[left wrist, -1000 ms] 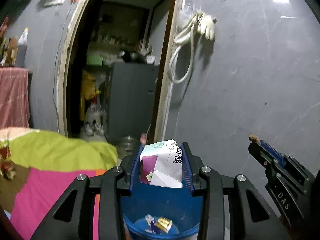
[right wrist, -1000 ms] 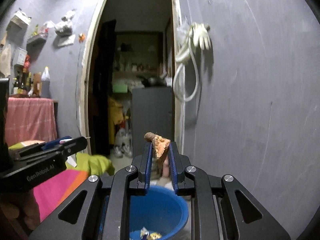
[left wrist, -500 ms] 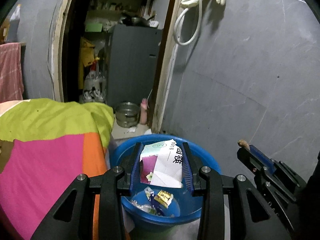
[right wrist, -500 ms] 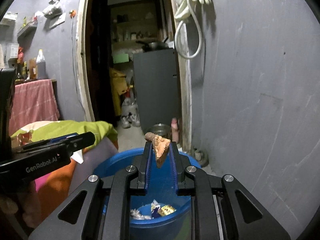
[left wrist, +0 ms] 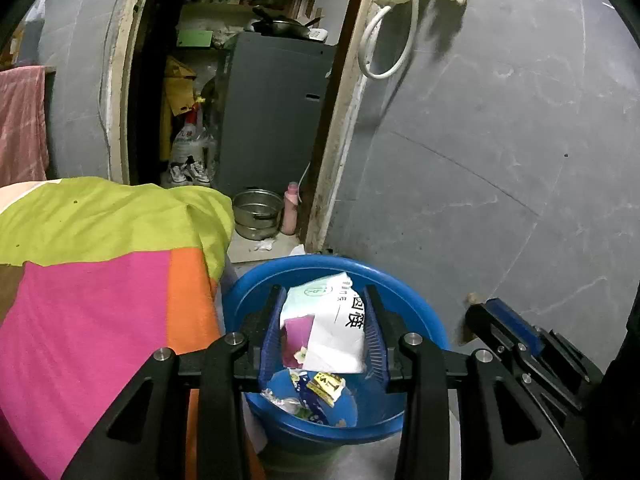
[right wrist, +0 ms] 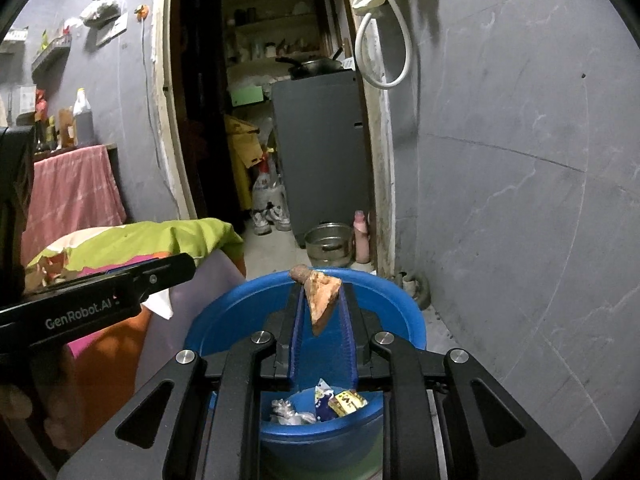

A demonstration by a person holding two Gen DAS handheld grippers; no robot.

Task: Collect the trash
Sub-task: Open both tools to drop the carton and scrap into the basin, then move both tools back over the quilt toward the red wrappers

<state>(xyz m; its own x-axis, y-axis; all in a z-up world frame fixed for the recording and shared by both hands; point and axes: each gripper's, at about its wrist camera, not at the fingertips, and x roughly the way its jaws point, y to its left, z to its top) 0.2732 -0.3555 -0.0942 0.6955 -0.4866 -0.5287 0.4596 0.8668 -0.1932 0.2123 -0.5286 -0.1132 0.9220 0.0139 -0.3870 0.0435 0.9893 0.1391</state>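
A blue basin point(left wrist: 400, 280) stands on the floor with wrappers point(left wrist: 324, 386) in its bottom. My left gripper point(left wrist: 323, 292) hangs over it, shut on a white printed packet point(left wrist: 336, 328) with a purple scrap tucked in. In the right wrist view the basin point(right wrist: 224, 320) lies under my right gripper point(right wrist: 322, 288). Its jaws are opening, and a brown-orange scrap point(right wrist: 320, 300) still sits wedged between the pads near the tips. The right gripper point(left wrist: 480, 314) also shows at the right of the left wrist view. The left gripper point(right wrist: 176, 268) pokes in from the left of the right wrist view.
A bed with a green, pink and orange blanket point(left wrist: 100, 280) presses against the basin's left side. A grey wall point(left wrist: 500, 160) closes the right. Behind the basin are a steel pot point(left wrist: 256, 212), a pink bottle point(left wrist: 290, 208) and a doorway with a grey cabinet point(left wrist: 272, 112).
Both grippers have tipped and sunk toward the basin, which now fills the lower view. Each still carries its piece of trash. The right jaws stand slightly wider.
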